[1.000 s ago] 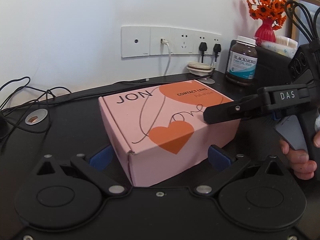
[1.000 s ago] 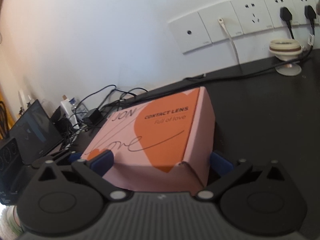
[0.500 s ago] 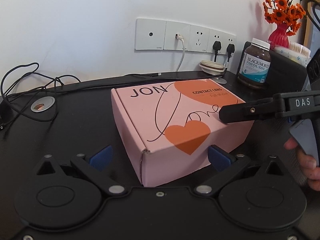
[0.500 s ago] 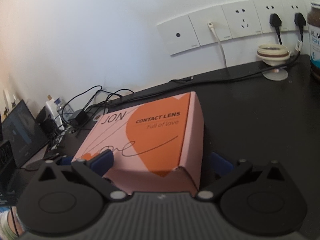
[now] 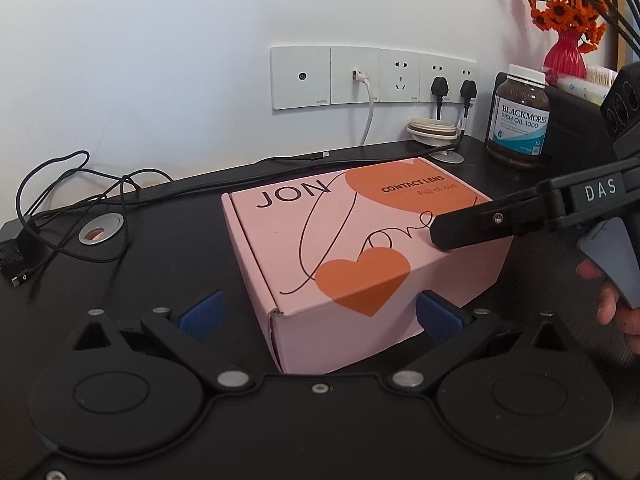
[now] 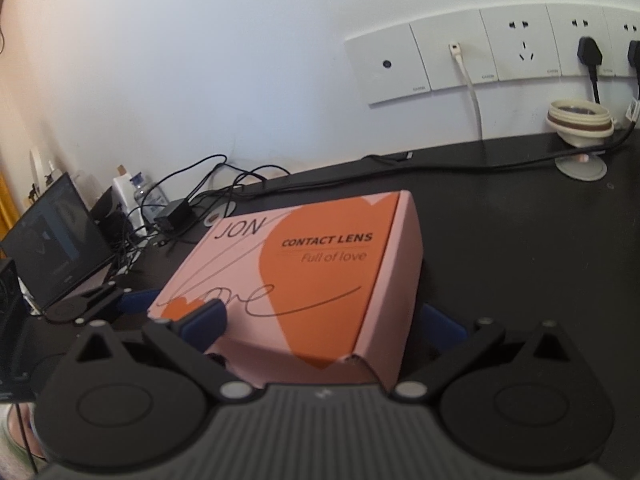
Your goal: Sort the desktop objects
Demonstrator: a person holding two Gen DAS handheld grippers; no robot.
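Over the last second both open hand-held grippers, left (image 5: 320, 312) and right (image 6: 320, 320), drew back slightly from the box (image 5: 360, 240), each straddling a corner, neither clamping it, so it rests ungrasped on the surface (image 5: 160, 248).

Right gripper (image 6: 322, 322) straddles the pink box (image 6: 304, 280) on the black desk (image 6: 520, 248), jaws spread wide.

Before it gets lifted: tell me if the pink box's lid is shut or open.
Shut. The pink box has its printed lid lying flat, edges flush with the walls and front corner closed in both views; no gap shows.
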